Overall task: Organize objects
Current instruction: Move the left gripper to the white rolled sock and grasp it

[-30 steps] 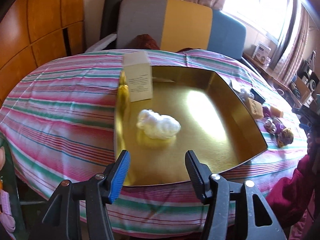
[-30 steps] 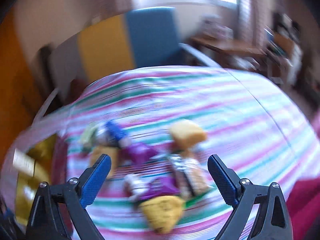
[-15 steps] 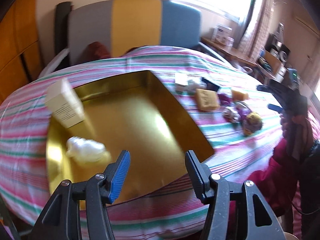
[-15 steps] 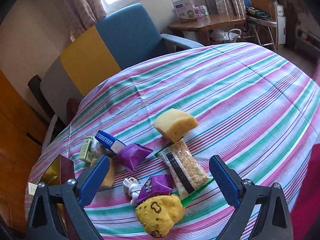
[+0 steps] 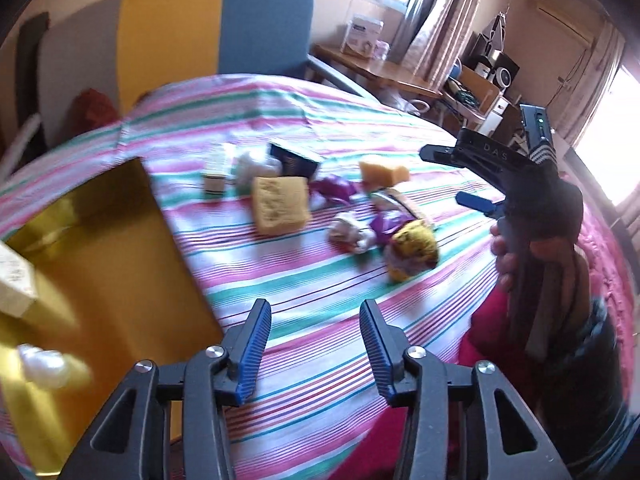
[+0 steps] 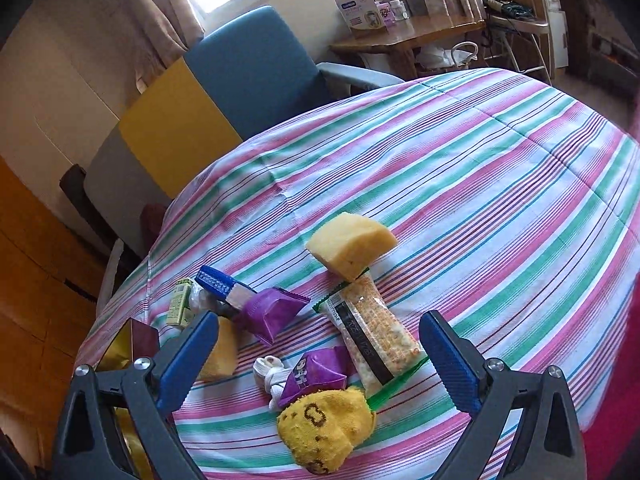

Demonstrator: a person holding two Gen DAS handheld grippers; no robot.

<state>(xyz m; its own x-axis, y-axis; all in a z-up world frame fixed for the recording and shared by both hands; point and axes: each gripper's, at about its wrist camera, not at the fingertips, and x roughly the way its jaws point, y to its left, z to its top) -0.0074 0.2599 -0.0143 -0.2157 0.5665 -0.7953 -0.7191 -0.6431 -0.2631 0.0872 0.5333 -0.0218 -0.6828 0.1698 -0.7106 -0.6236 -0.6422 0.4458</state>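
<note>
A gold tray [image 5: 120, 264] lies at the left of the striped table, with a cream box [image 5: 14, 280] and a white wad [image 5: 42, 364] in it. Loose items lie to its right: a yellow sponge [image 5: 280, 204], a sponge wedge [image 6: 350, 244], purple packets [image 6: 272, 312], a snack bar [image 6: 374, 336], a yellow sock ball [image 6: 328, 428], white socks [image 6: 272, 374], a small green carton [image 6: 179, 306] and a blue box [image 6: 222, 286]. My left gripper [image 5: 316, 344] is open and empty near the table's front edge. My right gripper [image 6: 316, 364] is open wide just above the pile; it also shows in the left wrist view [image 5: 452, 178].
A grey, yellow and blue chair [image 6: 224, 92] stands behind the table. A wooden side table [image 6: 404, 36] with boxes and a shelf of electronics [image 5: 492, 76] are at the back right. The striped cloth [image 6: 500, 184] stretches to the right of the pile.
My left gripper has swung right, from facing the tray to facing the loose items. My right gripper has closed in a little on the pile. Both stay open.
</note>
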